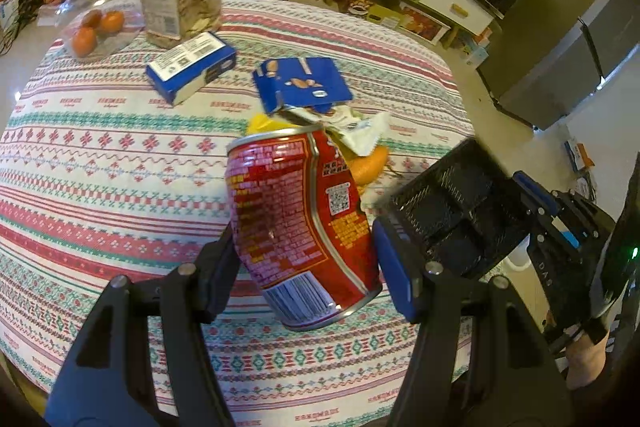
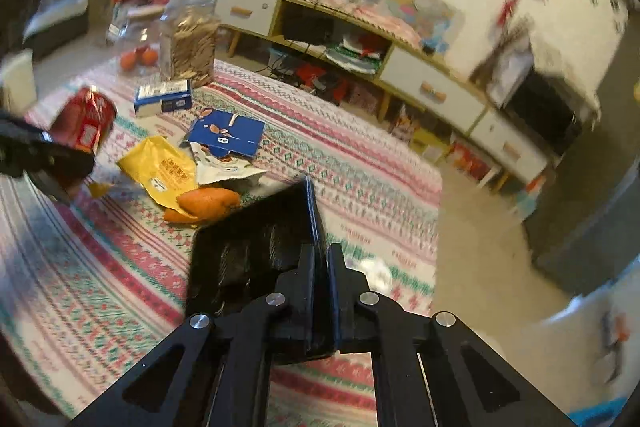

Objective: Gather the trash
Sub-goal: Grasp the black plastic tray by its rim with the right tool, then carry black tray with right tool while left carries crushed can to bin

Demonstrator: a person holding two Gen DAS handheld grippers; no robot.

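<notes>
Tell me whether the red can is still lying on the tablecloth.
No, the left hand-held gripper holds the red can tilted above the tablecloth.

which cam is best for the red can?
Left wrist: the red can fills mid-frame, sharp, label and barcode readable, clamped in the left hand-held gripper. Right wrist shows it only small and blurred at the left edge, partly hidden by that gripper.

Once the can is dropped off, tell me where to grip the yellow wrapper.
Take the yellow wrapper by its free left corner, coming in from above on the left. It lies flat and crumpled; its right side is overlapped by the white wrapper and the orange peel.
</notes>
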